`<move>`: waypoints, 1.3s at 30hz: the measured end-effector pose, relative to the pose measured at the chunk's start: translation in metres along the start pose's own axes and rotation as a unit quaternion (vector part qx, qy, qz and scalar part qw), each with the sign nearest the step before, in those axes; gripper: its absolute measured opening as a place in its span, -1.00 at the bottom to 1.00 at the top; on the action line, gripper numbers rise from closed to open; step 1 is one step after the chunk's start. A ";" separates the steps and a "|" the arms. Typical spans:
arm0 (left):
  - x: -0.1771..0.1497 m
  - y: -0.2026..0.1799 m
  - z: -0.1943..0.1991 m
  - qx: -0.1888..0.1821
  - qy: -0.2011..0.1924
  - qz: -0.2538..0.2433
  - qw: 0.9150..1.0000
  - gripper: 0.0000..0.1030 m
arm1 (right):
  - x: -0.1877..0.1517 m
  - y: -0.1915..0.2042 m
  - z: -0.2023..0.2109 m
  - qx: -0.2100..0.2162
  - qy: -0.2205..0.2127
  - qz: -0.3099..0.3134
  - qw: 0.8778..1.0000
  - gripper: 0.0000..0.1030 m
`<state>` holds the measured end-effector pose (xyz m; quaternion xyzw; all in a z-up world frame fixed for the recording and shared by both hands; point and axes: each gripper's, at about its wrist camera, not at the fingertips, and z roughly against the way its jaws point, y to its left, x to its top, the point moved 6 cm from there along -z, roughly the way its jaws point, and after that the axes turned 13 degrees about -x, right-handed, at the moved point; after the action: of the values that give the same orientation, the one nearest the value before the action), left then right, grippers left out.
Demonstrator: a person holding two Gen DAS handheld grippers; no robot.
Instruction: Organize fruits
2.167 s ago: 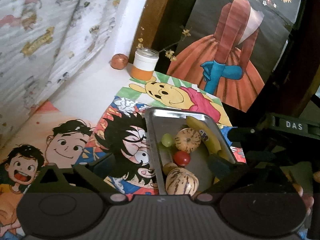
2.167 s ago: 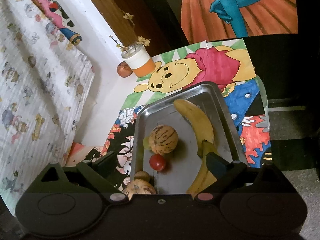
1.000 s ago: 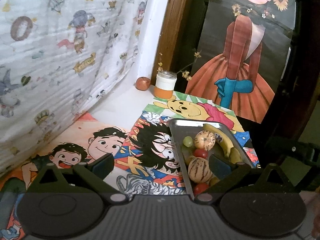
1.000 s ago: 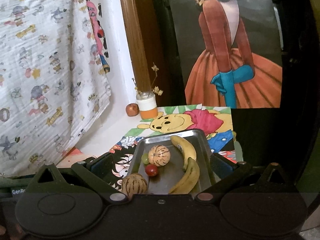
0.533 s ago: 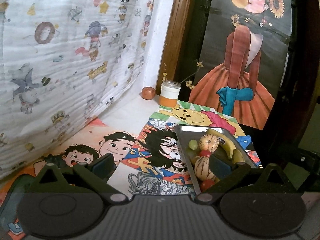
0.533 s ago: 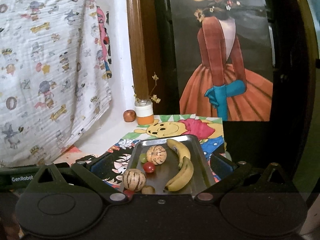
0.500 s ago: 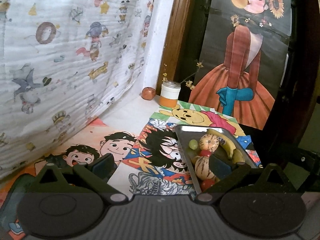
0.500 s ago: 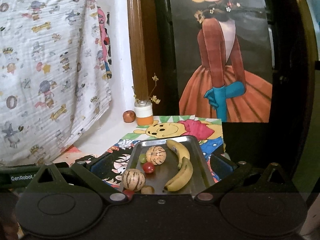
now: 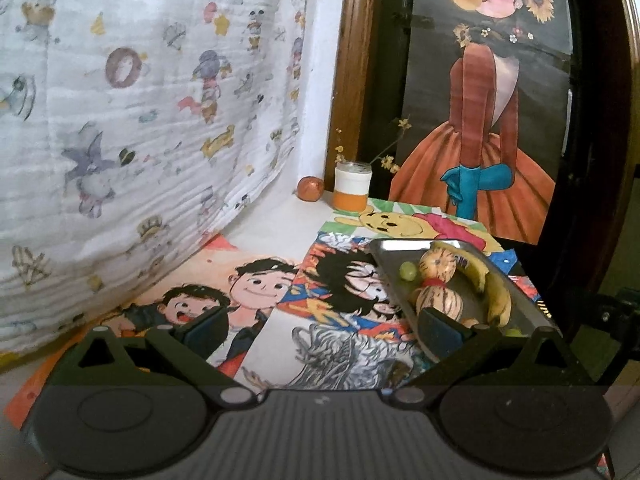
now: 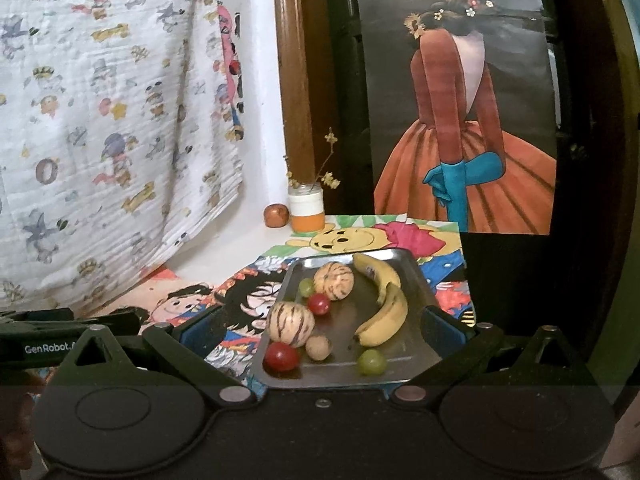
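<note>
Fruits all in metal tray (image 10: 416, 276) near desk's far right corner; sorting looks done. Left tool (image 9: 322, 326), right tool (image 10: 322, 326) wide, empty, hovering clear. Next: stand down.

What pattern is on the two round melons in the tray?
Pale cream-yellow skin with dark brown stripes; the near melon in the right wrist view shows it best.
</note>
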<state>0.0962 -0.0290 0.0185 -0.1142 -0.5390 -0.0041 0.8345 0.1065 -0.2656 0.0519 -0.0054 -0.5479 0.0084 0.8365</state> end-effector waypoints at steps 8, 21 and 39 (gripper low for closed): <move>-0.012 0.004 0.006 0.002 0.000 -0.002 1.000 0.99 | -0.013 0.003 0.004 -0.001 -0.006 0.002 1.000 0.99; -0.029 0.009 0.013 -0.002 -0.003 -0.003 1.000 0.99 | -0.037 0.009 0.010 0.010 -0.008 0.007 1.000 0.99; -0.044 0.015 0.024 -0.003 -0.011 -0.011 1.000 0.99 | -0.059 0.007 0.011 -0.001 -0.001 0.008 1.000 0.99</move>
<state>0.0581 -0.0146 -0.0141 -0.1107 -0.5496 -0.0139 0.8279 0.0729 -0.2600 0.0023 -0.0106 -0.5490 0.0140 0.8356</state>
